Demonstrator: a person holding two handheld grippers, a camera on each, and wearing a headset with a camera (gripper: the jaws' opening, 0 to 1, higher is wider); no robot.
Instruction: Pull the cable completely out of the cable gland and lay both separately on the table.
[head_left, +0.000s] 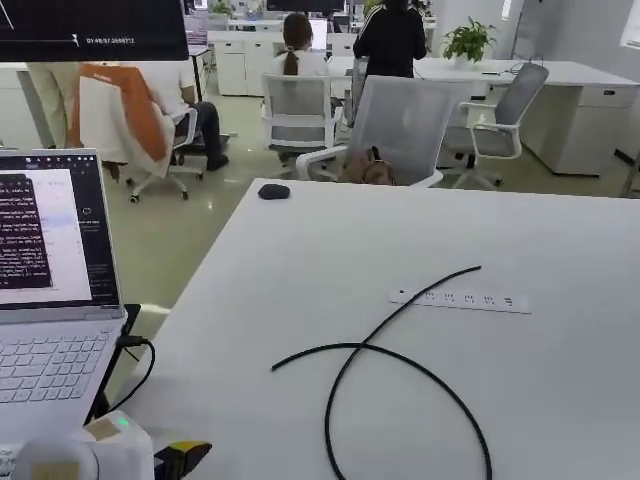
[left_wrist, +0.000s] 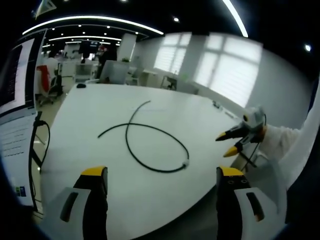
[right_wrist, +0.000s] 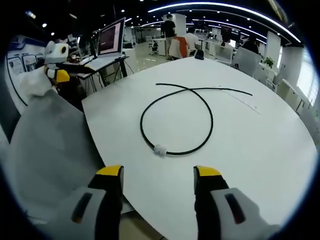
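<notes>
The black cable (right_wrist: 145, 107) lies flat on the white counter (right_wrist: 260, 150) in one big loop that crosses over itself on the far side. From the crossing, two free tails splay apart. In the head view one tail runs away to the far right toward the power strip (head_left: 460, 298) set in the counter, and the other points left toward the laptop (head_left: 50, 300).

The near part of the loop is cut off by the bottom edge of the head view. The white cable gland (right_wrist: 160, 149) is threaded on the cable at the loop's near side, closest to the person. It is too small to tell which way its axis points, though it seems to sit in line with the cable there.

The left gripper (left_wrist: 162, 172) hangs off the counter's near edge with its yellow-tipped jaws spread wide and nothing between them. The right gripper (right_wrist: 159, 172) is likewise wide apart and empty, pointing at the gland from the counter's edge. It also comes into the left gripper view from the right, past the counter's rim and clear of the cable. A white body and a yellow tip at the bottom left of the head view are mostly cut off.
</notes>
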